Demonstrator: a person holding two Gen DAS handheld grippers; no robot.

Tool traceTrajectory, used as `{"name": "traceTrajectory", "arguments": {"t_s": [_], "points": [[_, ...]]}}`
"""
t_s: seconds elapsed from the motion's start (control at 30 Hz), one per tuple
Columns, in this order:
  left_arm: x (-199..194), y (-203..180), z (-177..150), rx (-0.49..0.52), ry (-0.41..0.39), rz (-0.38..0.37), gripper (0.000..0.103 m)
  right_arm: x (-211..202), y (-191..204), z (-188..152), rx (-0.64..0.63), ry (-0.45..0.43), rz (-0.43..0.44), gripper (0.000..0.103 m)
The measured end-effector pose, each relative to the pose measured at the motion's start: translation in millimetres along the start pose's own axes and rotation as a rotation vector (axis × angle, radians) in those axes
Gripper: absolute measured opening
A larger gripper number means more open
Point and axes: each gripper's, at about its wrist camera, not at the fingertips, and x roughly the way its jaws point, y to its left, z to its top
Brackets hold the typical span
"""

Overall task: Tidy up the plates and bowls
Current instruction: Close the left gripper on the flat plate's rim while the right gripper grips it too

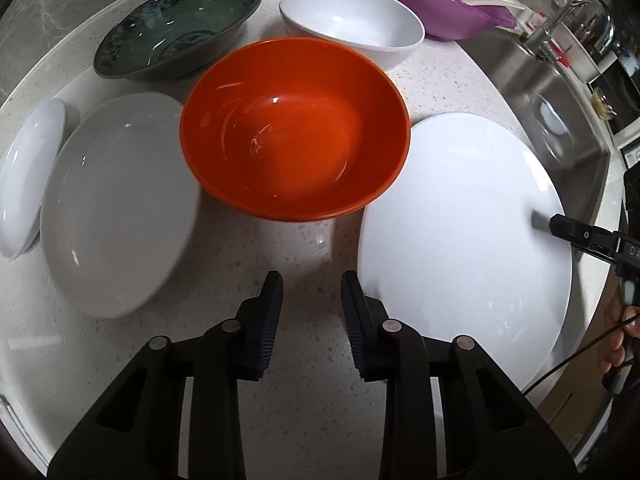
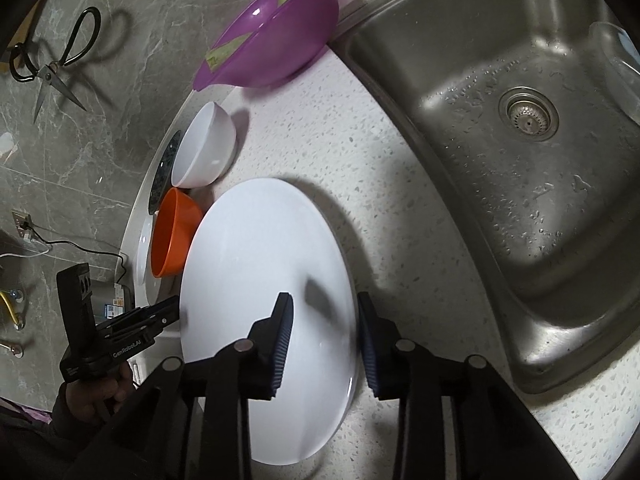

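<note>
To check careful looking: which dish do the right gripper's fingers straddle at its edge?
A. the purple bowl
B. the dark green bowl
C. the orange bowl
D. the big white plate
D: the right gripper has one finger over the big white plate and one outside its rim.

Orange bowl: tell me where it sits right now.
In the left wrist view the orange bowl stands mid-counter, between the grey plate on its left and the large white plate on its right.
</note>
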Motion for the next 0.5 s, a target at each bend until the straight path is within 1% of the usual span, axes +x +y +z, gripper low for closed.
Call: {"name": "traceTrajectory", "arguments": {"t_s": [0.07,0.17,0.2,0.23,0.27,0.4,0.5], "points": [[1.0,-3.2,3.6,0.007,0.002,0.000,0.027,0.0,0.9,0.1,-0.004,0.002,-0.002,0.035],[-8.7,-0.7,1.3,0.004,-0.011,-0.018,0.027,-0.3,0.7,0.1,-0.002,0.001,0.000,0.035],[-12.1,0.4,2.1,0.000,-0.012,-0.029,0.028,-0.5,0.5,-0.2,0.000,0.000,0.003,0.035],[-16.1,1.9,4.2,-0.002,-0.018,-0.045,0.031,-0.6,0.7,-0.4,-0.002,0.000,0.003,0.035],[-18.5,1.8,5.4,-0.002,-0.025,-0.070,0.031,-0.8,0.2,-0.5,-0.002,-0.001,0.003,0.035],[-18.4,-7.3,9.3,0.036,-0.010,-0.121,0.031,-1.0,-0.2,-0.6,-0.010,0.002,0.008,0.036],[-12.0,-14.0,11.0,0.050,0.016,-0.164,0.031,-0.4,0.3,-1.3,-0.012,0.010,0.016,0.036]]}}
